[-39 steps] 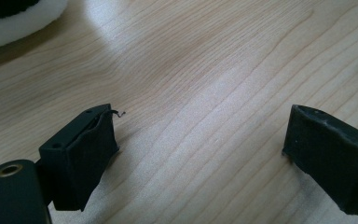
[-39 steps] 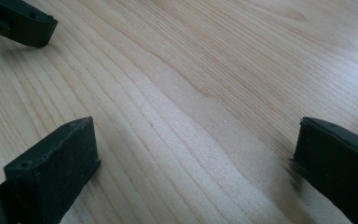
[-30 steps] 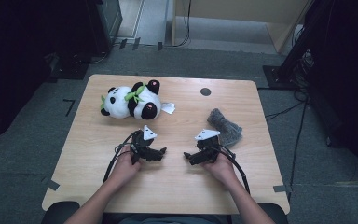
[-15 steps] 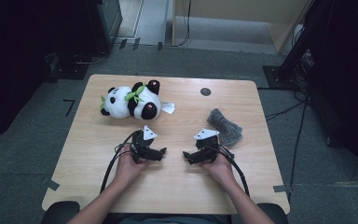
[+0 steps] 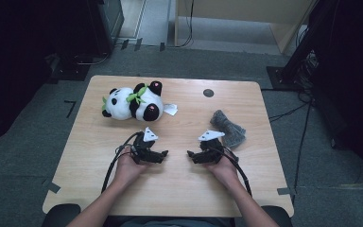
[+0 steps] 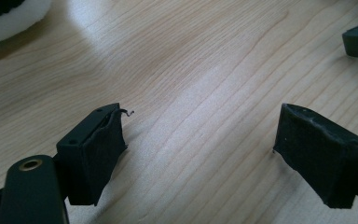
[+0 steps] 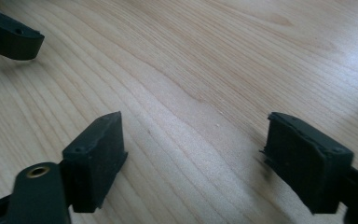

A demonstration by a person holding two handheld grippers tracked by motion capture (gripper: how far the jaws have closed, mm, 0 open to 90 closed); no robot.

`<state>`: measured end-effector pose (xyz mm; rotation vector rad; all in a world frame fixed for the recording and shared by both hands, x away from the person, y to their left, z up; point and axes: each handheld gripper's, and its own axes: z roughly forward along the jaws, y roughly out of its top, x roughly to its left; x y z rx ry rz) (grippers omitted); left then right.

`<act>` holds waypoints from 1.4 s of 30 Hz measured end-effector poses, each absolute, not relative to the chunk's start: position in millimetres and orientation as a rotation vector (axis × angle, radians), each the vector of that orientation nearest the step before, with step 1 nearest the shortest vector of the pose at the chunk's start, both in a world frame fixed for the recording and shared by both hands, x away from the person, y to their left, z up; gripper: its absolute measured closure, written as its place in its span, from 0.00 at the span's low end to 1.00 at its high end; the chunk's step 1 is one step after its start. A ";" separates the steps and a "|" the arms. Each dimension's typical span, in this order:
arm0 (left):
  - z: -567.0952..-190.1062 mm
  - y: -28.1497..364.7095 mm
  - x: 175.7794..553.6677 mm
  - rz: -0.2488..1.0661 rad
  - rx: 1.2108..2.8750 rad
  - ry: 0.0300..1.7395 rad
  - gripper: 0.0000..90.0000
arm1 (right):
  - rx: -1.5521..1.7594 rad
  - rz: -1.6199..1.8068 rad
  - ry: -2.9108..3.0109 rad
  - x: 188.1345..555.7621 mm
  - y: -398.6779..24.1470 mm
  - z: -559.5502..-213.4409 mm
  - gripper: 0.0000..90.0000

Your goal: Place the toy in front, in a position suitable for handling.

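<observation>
From the high view, the plush panda (image 5: 133, 102) lay on its side at about eleven o'clock on the wooden table (image 5: 179, 189), well apart from both grippers, and the grey cloth (image 5: 229, 127) sat crumpled at about two o'clock, just beside the right gripper's top plate. The panda looked light, soft and squashy, so a pinch would probably sink in; its round white belly or a black limb seemed the safest hold, since the small tag at its side would likely slip free. The cloth looked limp and would probably drape, so a raised fold seemed the best place to grab. The left gripper (image 5: 163, 154) rested low at about seven o'clock, its jaws wide apart with bare wood between them, having just been closing a little. The right gripper (image 5: 191, 154) faced it at about five o'clock, equally spread and empty, its jaws likewise just closing slightly. The left gripper view showed worn, peeling pads (image 6: 103, 149) and a white edge of the panda (image 6: 9, 18) at ten o'clock, which the high view was too far off to reveal.
</observation>
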<state>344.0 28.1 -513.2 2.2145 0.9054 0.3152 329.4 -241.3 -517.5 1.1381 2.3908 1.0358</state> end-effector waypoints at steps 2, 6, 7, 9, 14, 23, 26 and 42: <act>-510.0 30.5 344.9 0.316 2.209 0.897 0.17 | 1.155 1.056 2.382 330.1 -243.3 -515.3 0.24; -502.1 37.4 347.8 0.278 2.176 0.913 0.19 | 1.157 1.062 2.360 330.1 -246.1 -508.9 0.25; -500.1 39.5 348.6 0.263 2.168 0.911 0.21 | 1.162 1.058 2.358 330.4 -247.0 -507.4 0.25; -496.5 43.2 349.3 0.250 2.150 0.911 0.28 | 1.164 1.067 2.355 331.0 -249.4 -504.2 0.27; -487.4 52.3 352.4 0.258 2.146 0.915 0.28 | 1.194 1.097 2.338 331.4 -255.2 -496.2 0.29; -474.1 68.6 357.5 0.247 2.159 0.911 0.29 | 1.159 1.111 2.323 328.4 -260.6 -484.6 0.34; -469.6 73.5 360.2 0.258 2.156 0.908 0.29 | 1.171 1.095 2.344 329.8 -261.5 -480.9 0.35; -452.3 97.8 375.5 0.221 2.124 0.935 0.36 | 1.220 1.107 2.304 332.5 -281.1 -471.8 0.40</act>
